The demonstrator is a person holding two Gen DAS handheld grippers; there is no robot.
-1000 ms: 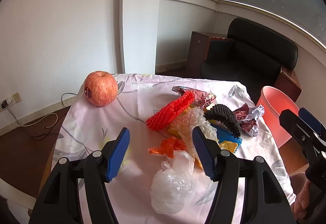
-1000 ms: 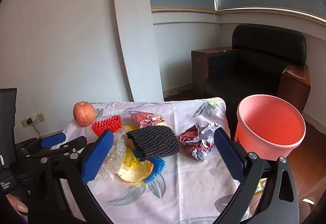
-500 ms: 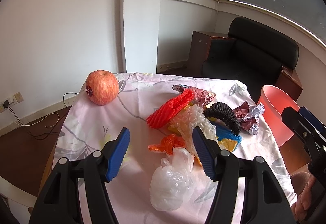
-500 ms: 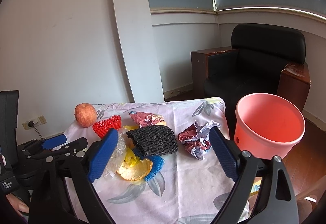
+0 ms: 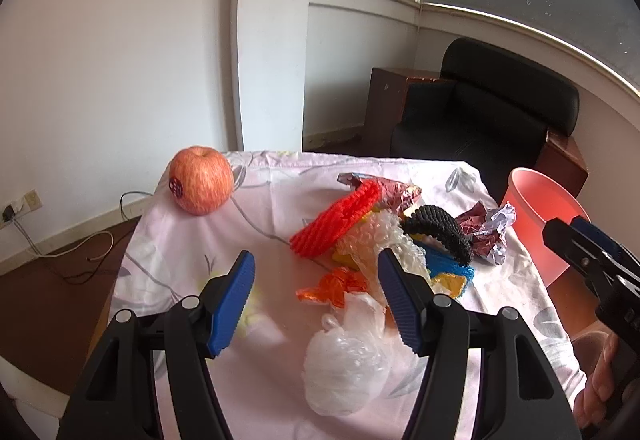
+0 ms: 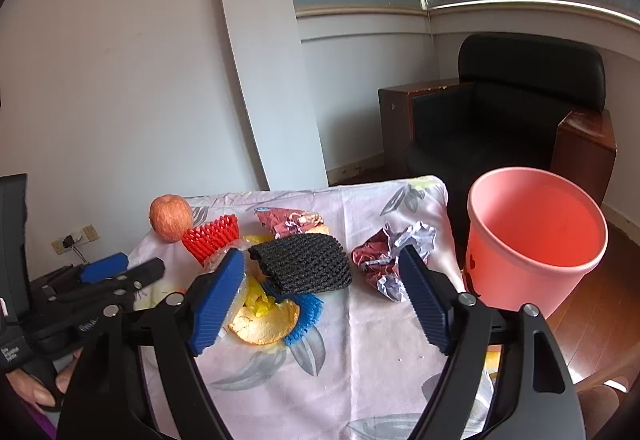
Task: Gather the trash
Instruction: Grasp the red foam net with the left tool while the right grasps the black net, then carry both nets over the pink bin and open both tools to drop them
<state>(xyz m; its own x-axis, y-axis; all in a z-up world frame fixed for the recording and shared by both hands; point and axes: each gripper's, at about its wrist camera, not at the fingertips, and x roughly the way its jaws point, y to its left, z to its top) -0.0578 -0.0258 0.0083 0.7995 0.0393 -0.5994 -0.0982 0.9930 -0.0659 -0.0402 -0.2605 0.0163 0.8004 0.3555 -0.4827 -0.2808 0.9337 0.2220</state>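
Trash lies heaped on a floral tablecloth: a black foam net, a red foam net, a crumpled foil wrapper, an orange peel on a blue net, a clear plastic bag and an orange wrapper. My left gripper is open above the near left of the pile, nothing between its fingers. My right gripper hovers over the near right of the cloth; its jaws are closing with nothing pressed between them.
A pink bucket stands just off the table's right edge. An apple sits at the far left corner. A black armchair and wooden side tables stand behind. A person's hands hold both grippers at the near edge.
The right gripper's jaws have narrowed. Both hands have stayed nearly still and the trash has not moved.
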